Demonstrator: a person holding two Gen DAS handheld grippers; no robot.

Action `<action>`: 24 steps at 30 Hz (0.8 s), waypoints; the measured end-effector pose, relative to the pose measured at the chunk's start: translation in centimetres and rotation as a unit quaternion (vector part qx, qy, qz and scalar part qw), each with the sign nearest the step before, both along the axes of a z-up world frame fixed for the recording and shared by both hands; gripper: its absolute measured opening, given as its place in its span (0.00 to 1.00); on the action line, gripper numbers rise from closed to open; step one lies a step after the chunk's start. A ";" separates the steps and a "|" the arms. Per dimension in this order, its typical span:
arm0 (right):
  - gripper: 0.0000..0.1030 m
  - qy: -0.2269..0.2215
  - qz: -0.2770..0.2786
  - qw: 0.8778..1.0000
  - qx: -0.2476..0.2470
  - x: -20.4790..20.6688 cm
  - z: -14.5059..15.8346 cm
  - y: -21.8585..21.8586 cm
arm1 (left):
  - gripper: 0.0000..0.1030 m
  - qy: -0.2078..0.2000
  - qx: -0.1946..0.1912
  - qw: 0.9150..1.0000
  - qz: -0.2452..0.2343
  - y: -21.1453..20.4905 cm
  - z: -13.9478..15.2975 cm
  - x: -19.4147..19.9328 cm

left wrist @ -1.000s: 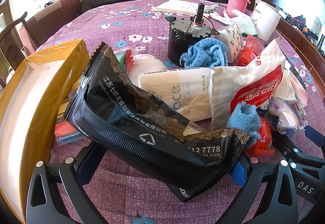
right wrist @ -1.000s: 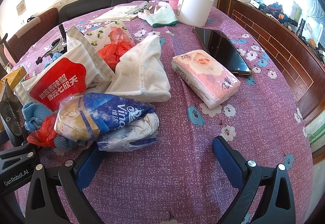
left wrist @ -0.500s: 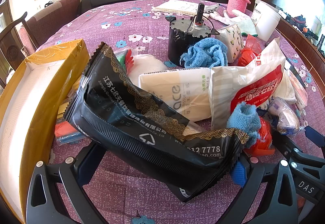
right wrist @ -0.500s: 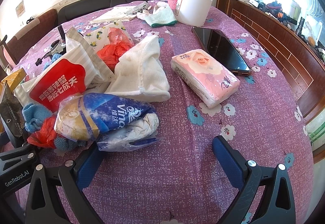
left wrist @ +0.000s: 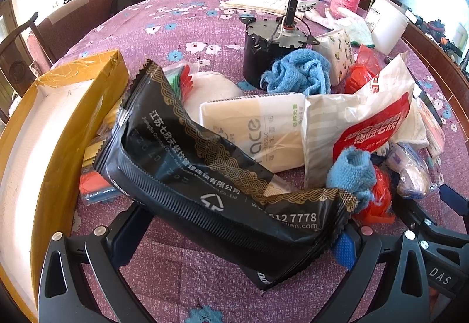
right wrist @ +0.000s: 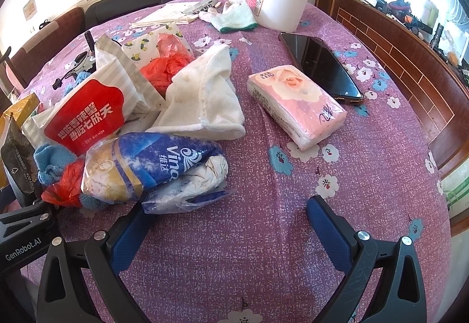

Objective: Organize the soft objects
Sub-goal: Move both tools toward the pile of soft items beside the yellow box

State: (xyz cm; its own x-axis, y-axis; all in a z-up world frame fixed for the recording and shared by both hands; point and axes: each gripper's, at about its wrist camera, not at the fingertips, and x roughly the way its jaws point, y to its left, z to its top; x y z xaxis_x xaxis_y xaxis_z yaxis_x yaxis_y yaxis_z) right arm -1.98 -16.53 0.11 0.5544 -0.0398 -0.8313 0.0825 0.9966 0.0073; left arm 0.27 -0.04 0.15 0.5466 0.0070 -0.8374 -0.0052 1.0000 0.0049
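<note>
A purple flowered cloth point(right wrist: 337, 220) covered the worktop. At the left of the left wrist frame stood a yellow cardboard box point(left wrist: 44, 129). The left gripper point(left wrist: 234, 247) seemingly clenched its jaws on a long black foil packet point(left wrist: 205, 173) at centre. The right gripper point(right wrist: 231, 229) hung released over bare cloth, near a blue plastic tissue bag point(right wrist: 152, 165) at lower left.

- Purple tablecloth point(right wrist: 293, 235), strewn with white and blue flowers.
- Black crinkled packet point(left wrist: 205, 176), gold wave bands, white lettering.
- Yellow cardboard box point(left wrist: 58, 129), white inside.
- Pink tissue pack point(right wrist: 296, 106), pale rose print.
- Grey-striped wipes pouch point(right wrist: 88, 112), red label.
- Blue terry cloth point(left wrist: 296, 74), plain.
</note>
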 end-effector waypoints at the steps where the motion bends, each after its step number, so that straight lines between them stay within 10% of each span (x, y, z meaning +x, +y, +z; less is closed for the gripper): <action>1: 0.99 0.000 0.000 1.000 0.000 0.0 0.0 0.0 | 1.00 -0.003 -0.001 1.000 0.002 0.0 0.0 -0.1; 12: 0.99 -0.002 -0.006 1.000 -0.002 0.1 0.0 0.2 | 1.00 -0.012 0.008 1.000 0.026 -0.6 0.0 -0.8; 24: 0.99 0.014 -0.014 1.000 -0.005 1.3 0.0 0.1 | 1.00 0.027 0.004 0.998 -0.065 0.0 0.2 -4.1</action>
State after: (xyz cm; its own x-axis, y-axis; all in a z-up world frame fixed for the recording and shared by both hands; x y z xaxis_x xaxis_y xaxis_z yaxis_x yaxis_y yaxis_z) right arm -0.68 -16.42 0.14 0.5298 -0.0640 -0.8457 0.1103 0.9939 -0.0061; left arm -3.87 -0.03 0.30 0.4966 -0.0544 -0.8663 0.1245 0.9922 0.0090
